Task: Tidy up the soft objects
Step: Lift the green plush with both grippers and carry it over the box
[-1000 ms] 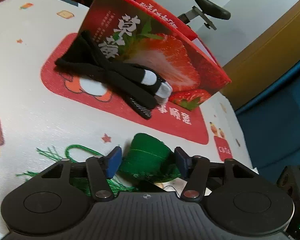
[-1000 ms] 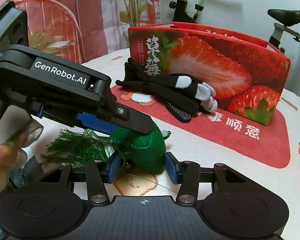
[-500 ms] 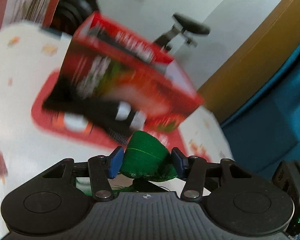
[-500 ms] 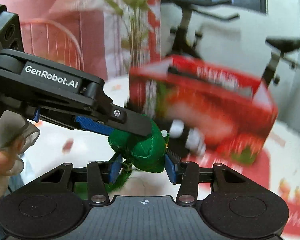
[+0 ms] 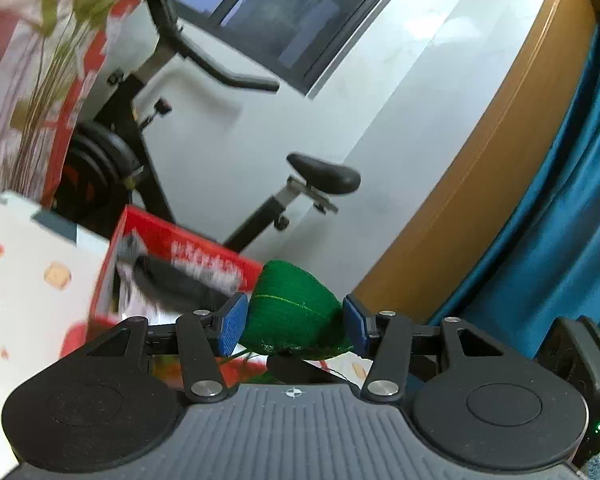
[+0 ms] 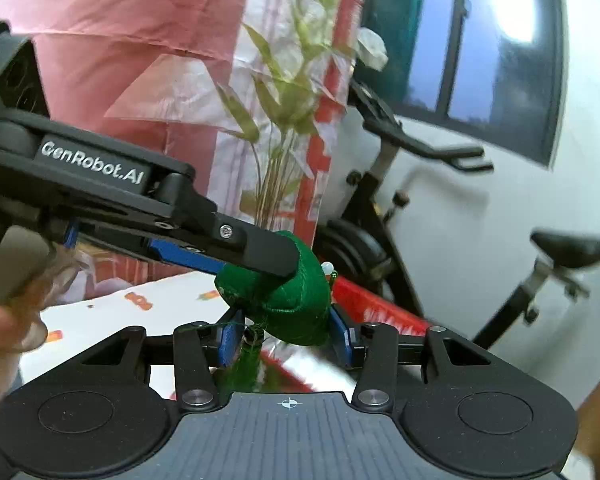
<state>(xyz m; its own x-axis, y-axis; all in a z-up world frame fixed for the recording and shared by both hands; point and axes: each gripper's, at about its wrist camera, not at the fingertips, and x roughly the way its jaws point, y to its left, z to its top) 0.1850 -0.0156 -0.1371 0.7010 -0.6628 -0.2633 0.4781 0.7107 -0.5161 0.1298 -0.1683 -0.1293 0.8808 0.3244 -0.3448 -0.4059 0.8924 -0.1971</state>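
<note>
Grip: green stuffed pouch is pinched by both the left hand-held gripper and the right hand-held gripper.
Position: it is held above the tabletop.
Progress: red box is judged the destination; placing is not yet done.

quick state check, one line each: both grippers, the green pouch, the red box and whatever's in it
left gripper: shut on green pouch
right gripper: shut on the same pouch
green pouch: held in the air by both grippers, tassel hanging below
red box: on the table, top open
dark item in box: lying inside, too blurred to identify
</note>
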